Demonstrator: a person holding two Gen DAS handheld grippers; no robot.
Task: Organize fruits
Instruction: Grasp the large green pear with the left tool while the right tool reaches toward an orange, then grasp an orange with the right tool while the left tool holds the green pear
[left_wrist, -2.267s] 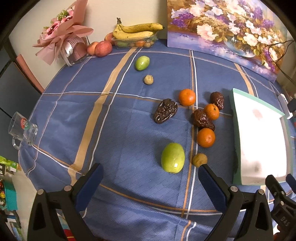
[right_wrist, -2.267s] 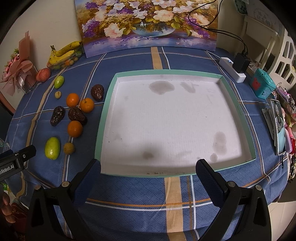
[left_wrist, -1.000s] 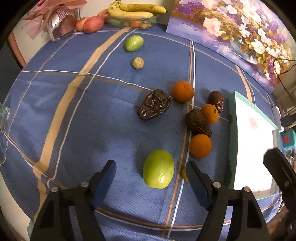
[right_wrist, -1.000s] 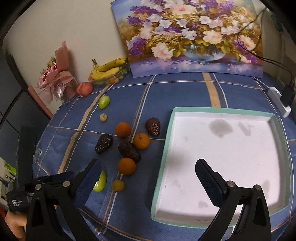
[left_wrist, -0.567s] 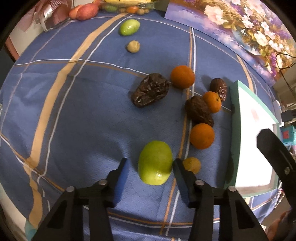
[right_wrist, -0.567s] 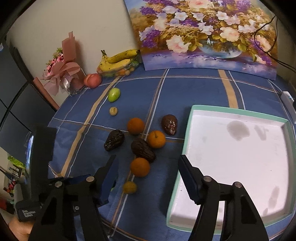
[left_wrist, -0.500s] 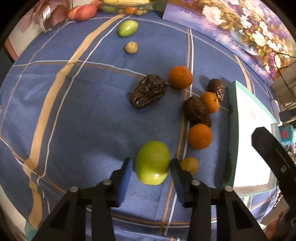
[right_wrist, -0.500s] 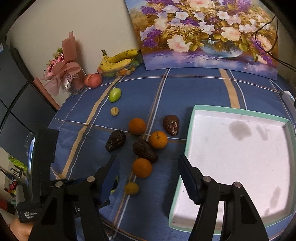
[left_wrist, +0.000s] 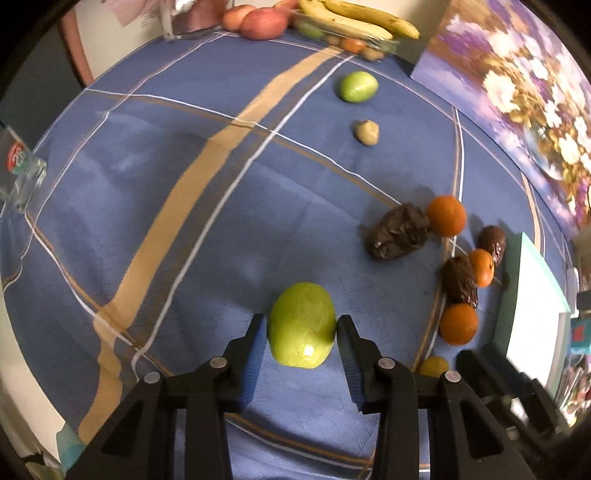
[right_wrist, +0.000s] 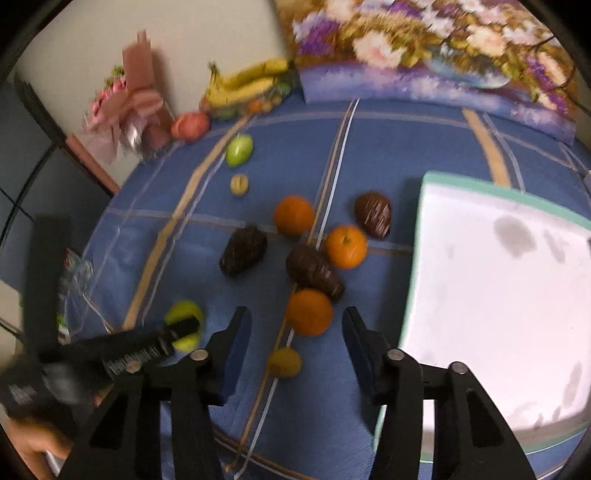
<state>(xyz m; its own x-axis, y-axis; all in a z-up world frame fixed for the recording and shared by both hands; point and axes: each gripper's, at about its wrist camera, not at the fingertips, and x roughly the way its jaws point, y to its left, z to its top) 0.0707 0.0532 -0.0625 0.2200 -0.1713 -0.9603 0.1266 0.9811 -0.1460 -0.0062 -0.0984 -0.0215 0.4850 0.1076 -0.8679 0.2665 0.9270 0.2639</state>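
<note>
Bench (left_wrist: 184, 221), covered by blue plaid cloth, seen filling both views. White tray (right_wrist: 498, 295) with green rim placed at right of right wrist view. Large green fruit (left_wrist: 302, 325) pinched between pads of left gripper (left_wrist: 301, 328), lower centre of left wrist view. Right gripper (right_wrist: 295, 325) held spread, fingers either side of orange (right_wrist: 309, 312), not touching it. Small yellow fruit (right_wrist: 284, 362) seen just below orange.
</note>
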